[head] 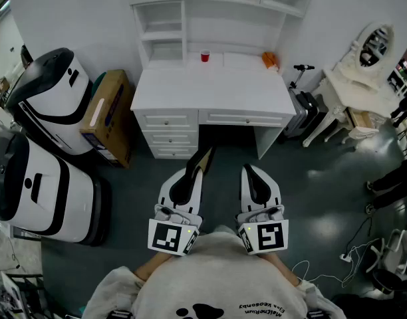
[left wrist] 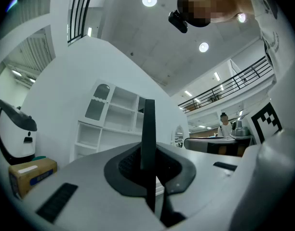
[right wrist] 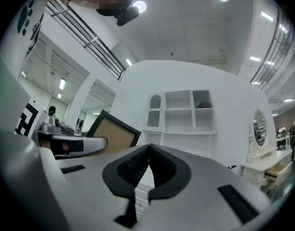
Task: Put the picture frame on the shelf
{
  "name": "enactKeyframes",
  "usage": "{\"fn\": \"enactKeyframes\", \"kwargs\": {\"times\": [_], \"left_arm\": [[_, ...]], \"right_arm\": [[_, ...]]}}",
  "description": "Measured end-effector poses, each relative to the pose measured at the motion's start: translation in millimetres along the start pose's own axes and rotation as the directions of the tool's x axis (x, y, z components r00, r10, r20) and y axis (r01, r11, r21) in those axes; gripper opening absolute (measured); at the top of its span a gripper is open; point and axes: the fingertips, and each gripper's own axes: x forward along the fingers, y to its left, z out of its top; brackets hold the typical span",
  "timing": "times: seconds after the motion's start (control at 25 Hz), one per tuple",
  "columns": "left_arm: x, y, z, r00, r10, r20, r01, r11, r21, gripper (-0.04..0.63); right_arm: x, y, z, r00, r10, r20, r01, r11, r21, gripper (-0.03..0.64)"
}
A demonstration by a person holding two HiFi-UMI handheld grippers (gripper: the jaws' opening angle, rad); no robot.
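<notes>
1. Between the jaws of the left gripper (left wrist: 150, 167), which are nearly closed, stands the picture frame (left wrist: 148, 124). It is pinched edge-on by its thin rim and held upright, probably so it can be set down standing.
2. Just beside it, the right gripper (right wrist: 148, 152) has its pads together on nothing, seemingly kept free to steady the frame.
3. Both point roughly level at the white desk (head: 210, 92), well apart from it.
4. Along the desktop's back edge sit a red cup (head: 205, 56) and an orange object (head: 271, 60). The shelf unit (head: 165, 26) above shows bare compartments, so the frame is not yet placed.
</notes>
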Motion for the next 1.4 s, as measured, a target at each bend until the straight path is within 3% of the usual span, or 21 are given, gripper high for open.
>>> {"fn": "enactKeyframes", "kwargs": {"times": [0.28, 0.8, 1.4], "left_arm": [[1.2, 13.8, -5.8, 1.000, -0.007, 0.009, 0.007, 1.000, -0.016, 0.029], [41.1, 38.2, -16.4, 1.000, -0.026, 0.002, 0.026, 0.999, -0.035, 0.029], [188.1, 87.3, -31.8, 1.000, 0.022, -0.019, -0.023, 0.999, -0.029, 0.029]], "right_arm": [[7.7, 5.4, -4.5, 1.000, -0.016, -0.011, 0.015, 0.999, -0.029, 0.034], [51.4, -13.5, -17.3, 1.000, -0.026, -0.007, 0.026, 1.000, 0.015, 0.034], [183.2, -108.6, -35.8, 1.000, 0.024, 0.003, -0.024, 0.998, 0.060, 0.034]]}}
